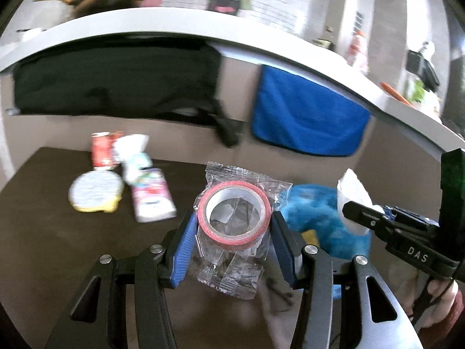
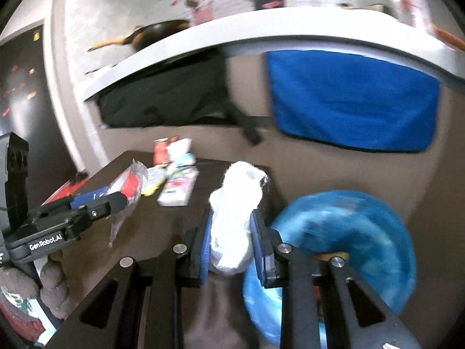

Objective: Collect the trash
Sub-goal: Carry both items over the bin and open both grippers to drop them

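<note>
My left gripper (image 1: 234, 229) is shut on a clear plastic wrapper holding a red tape roll (image 1: 234, 215), held above the dark table (image 1: 43, 232). My right gripper (image 2: 231, 241) is shut on a crumpled white tissue (image 2: 235, 203). The blue-lined trash bin (image 2: 348, 232) sits just right of the right gripper; in the left wrist view the bin (image 1: 316, 215) is behind and right of the wrapper. The right gripper (image 1: 360, 215) with the tissue shows at the right of the left wrist view. The left gripper (image 2: 116, 200) shows at the left of the right wrist view.
More trash lies at the table's far left: a red can (image 1: 101, 151), a round foil lid (image 1: 94, 192), a pink and white packet (image 1: 152, 200), a crumpled wrapper (image 1: 133, 154). A black bag (image 1: 116, 84) and blue cloth (image 1: 308, 116) hang from the counter behind.
</note>
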A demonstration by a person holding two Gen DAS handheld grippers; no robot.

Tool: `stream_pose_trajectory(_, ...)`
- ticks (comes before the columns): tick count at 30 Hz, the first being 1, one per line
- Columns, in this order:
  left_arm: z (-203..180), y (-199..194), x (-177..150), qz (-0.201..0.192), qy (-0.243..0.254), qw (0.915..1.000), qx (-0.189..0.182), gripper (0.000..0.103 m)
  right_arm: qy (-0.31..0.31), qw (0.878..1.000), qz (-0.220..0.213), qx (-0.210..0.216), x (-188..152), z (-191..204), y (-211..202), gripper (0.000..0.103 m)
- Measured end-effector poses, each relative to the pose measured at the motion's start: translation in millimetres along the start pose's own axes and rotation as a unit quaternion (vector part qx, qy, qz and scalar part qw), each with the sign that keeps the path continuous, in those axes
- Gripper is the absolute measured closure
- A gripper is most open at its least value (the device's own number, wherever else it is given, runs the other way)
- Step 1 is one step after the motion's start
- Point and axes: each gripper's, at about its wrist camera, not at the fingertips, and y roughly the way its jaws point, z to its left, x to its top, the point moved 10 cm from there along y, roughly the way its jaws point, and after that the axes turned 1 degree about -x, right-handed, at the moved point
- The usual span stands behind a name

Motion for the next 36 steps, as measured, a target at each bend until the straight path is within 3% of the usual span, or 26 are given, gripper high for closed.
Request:
stream_pose_trajectory(7, -70, 40, -14, 0.025, 0.035, 0.9982, -0.042, 0.051, 0.044, 0.997, -0.016, -0.064, -17, -79, -33, 0.08)
stream_pose_trajectory(14, -107, 80, -28, 0.052, 0.059, 0.995, -0.062, 0.051, 0.075, 0.994, -0.003, -0.085, -41, -123, -31, 0.08)
stream_pose_trajectory(24, -113, 123, -46, 0.095, 0.057, 0.9912, -0.073, 0.051, 0.112, 0.991, 0.029, -0.074, -66, -147, 0, 0.079)
stream_pose_trajectory(29, -115, 130, -51, 0.108, 0.04, 0.9872, -0.11, 0.047, 0.118, 0.99, 0.023, -0.077, -67, -151, 4, 0.068)
stream_pose_trajectory(36, -110, 127, -47, 0.107, 0.022, 0.9864, -0.123, 0.037, 0.12, 0.989, 0.016, -0.082, -67, -151, 5, 0.054)
